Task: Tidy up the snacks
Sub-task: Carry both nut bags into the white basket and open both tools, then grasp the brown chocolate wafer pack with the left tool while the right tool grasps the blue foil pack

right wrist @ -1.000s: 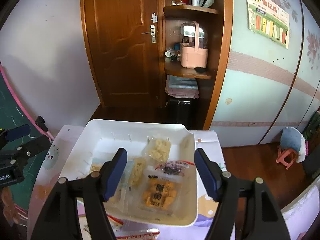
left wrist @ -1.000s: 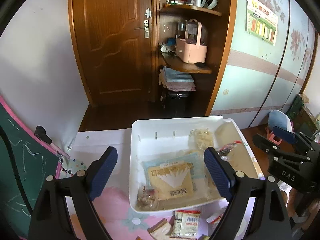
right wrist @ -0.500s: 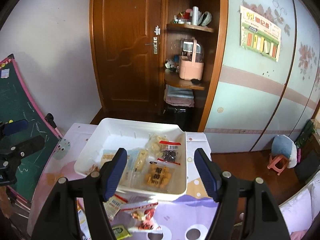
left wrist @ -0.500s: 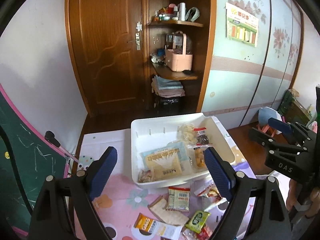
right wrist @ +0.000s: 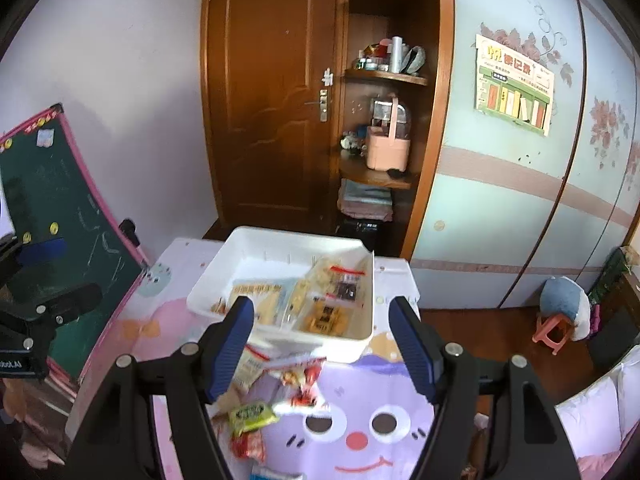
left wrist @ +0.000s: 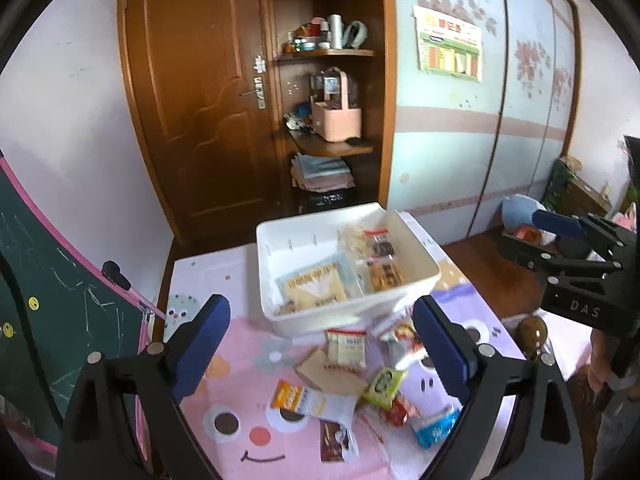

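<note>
A white bin (left wrist: 420,268) (right wrist: 360,344) stands on the table and holds several snack packets, among them a tan and blue packet (left wrist: 316,286) (right wrist: 256,294). More loose snack packets lie in front of it, such as a green one (left wrist: 384,384) (right wrist: 250,416) and a white one (left wrist: 346,346). My left gripper (left wrist: 320,352) is open and empty, held above the loose packets. My right gripper (right wrist: 322,344) is open and empty, above the bin's near edge; it also shows at the right of the left wrist view (left wrist: 568,240).
The table has a pink and purple cartoon cloth (left wrist: 240,420) (right wrist: 360,420). A green chalkboard (left wrist: 48,300) (right wrist: 52,200) leans at the left. A wooden door and corner shelves (left wrist: 320,100) stand behind. A small stool (right wrist: 560,320) is on the floor at the right.
Both grippers have pulled back and up from the bin, both open and empty throughout. The loose packets in front of the bin have come into view.
</note>
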`<state>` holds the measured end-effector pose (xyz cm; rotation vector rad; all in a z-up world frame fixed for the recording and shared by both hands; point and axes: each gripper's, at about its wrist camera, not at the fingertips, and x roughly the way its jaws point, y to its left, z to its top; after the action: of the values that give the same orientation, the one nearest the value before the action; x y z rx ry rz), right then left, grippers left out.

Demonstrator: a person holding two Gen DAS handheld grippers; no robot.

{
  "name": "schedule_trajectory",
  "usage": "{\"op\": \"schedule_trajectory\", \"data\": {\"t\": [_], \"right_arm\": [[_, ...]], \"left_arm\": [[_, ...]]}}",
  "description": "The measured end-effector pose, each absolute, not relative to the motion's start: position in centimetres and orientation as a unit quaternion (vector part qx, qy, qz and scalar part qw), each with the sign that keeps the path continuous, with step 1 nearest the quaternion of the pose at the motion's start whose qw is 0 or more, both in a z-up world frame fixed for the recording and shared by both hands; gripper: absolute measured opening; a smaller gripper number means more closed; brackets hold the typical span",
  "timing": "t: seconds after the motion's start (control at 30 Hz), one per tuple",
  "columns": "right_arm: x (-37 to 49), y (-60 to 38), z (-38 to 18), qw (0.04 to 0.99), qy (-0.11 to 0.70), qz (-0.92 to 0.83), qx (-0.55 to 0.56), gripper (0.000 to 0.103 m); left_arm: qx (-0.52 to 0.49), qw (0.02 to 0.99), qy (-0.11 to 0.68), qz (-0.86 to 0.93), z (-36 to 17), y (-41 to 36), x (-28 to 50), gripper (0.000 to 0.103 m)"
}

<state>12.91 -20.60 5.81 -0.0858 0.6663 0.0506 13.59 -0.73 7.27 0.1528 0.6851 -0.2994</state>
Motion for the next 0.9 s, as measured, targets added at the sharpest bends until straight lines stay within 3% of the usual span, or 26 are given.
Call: {"op": "schedule_trajectory", "data": {"t": [0.37,0.7,0.9], "right_arm": [[8.8,-20.8,-0.9,0.928,0.367,0.054,-0.033,0.071],[7.6,-20.8,-15.1,0.859,0.510,0.045,-0.016,0.070],[7.2,-21.6,-18.7,0.834,0.547,0.052,0.044,0.070]], "left_arm": [[0.060,0.909,0.380,-0.159,-1.3,1.0,8.8,0.093],[0.056,0.885,0.445,-0.128,-12.0,2.1,8.0,0.093],[0.045,0.870,0.477,-0.119,-15.7,2.1,9.0,0.093]]}}
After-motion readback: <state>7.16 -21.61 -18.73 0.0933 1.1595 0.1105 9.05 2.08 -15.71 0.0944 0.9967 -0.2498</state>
